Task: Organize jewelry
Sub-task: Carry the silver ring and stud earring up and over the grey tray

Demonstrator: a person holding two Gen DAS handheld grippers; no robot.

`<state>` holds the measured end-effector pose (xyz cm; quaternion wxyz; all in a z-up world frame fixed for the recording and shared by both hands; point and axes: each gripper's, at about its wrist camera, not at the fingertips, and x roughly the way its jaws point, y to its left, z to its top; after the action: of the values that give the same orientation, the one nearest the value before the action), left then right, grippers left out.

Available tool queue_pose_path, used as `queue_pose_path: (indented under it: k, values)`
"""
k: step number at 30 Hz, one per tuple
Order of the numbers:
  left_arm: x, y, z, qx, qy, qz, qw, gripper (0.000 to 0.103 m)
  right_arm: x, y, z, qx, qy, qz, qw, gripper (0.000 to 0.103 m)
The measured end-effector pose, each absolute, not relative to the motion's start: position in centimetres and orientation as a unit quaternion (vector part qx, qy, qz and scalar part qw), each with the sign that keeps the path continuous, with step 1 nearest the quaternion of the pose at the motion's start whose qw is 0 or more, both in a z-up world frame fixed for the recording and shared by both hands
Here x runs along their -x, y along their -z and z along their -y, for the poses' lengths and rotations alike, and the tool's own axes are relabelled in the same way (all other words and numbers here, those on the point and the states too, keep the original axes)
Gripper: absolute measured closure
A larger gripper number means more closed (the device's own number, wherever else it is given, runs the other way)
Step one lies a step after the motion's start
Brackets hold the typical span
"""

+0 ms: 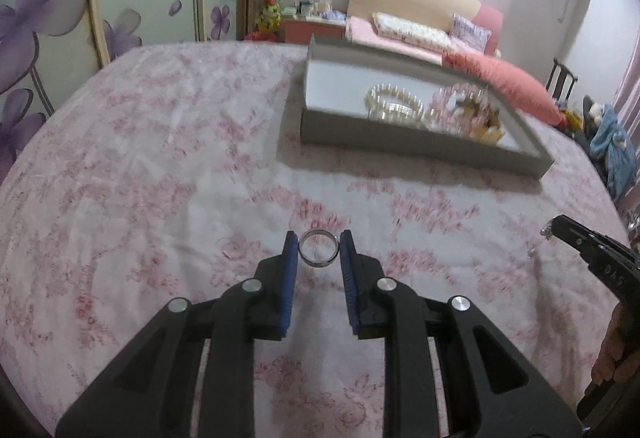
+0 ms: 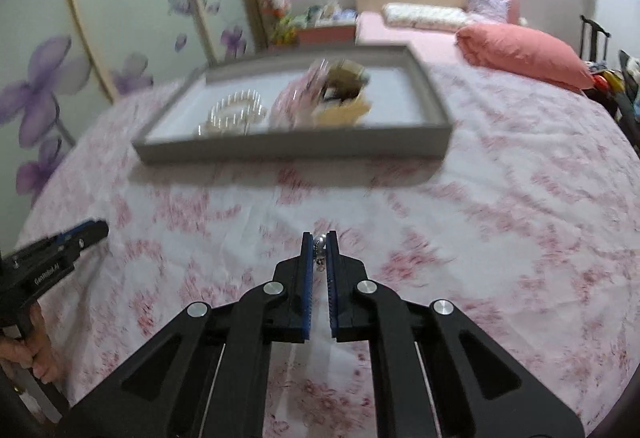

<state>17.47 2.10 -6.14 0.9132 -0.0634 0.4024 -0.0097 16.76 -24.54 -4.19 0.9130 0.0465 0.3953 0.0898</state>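
Both grippers are carrying pieces now: left gripper [image 1: 319,250] is pinching a silver ring [image 1: 319,252] bottom-center, right gripper [image 2: 319,248] is clamping a small beaded piece [image 2: 320,246] (blurry). Next they'll probably need lowering into the grey tray [image 2: 296,147] up top.

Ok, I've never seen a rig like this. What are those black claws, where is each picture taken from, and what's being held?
The black claws are hand-held two-finger grippers; a person holds one in each hand. Each picture comes from a fisheye camera on one gripper, looking along its fingers. In the left wrist view, the left gripper pinches a silver ring above a pink floral bedspread. In the right wrist view, the right gripper is shut on a small silvery piece of jewelry, too blurred to identify. Farther back lies a grey tray holding a pearl bracelet and other blurred pieces. Each gripper shows at the edge of the other's view.
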Motion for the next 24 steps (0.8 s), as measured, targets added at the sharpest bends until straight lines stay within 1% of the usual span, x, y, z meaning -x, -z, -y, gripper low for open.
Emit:
queue_pose_path:
  k: [6, 13, 15, 24]
  values:
    - [-15.6, 2.4, -1.6, 0.064, 0.007, -0.327, 0.943, 0.081, -14.9, 0.2, 24.7, -0.060, -0.101, -0.313, 0.942, 0.096]
    - [-13.1, -1.2, 1.6, 0.012, -0.001, -0.224, 0.975, 0.081, -12.4, -3.2, 23.4, -0.038, -0.106, -0.216, 0.970, 0.096]
    - [-12.7, -1.6, 2.3, -0.003, -0.004, -0.205, 0.979, 0.081, -11.5, -3.9, 23.2, -0.030, -0.101, -0.187, 0.977, 0.096]
    - [-12.6, -2.2, 3.3, -0.013, -0.006, -0.188, 0.982, 0.081, -10.0, -5.1, 23.0, -0.020, -0.087, -0.121, 0.989, 0.096]
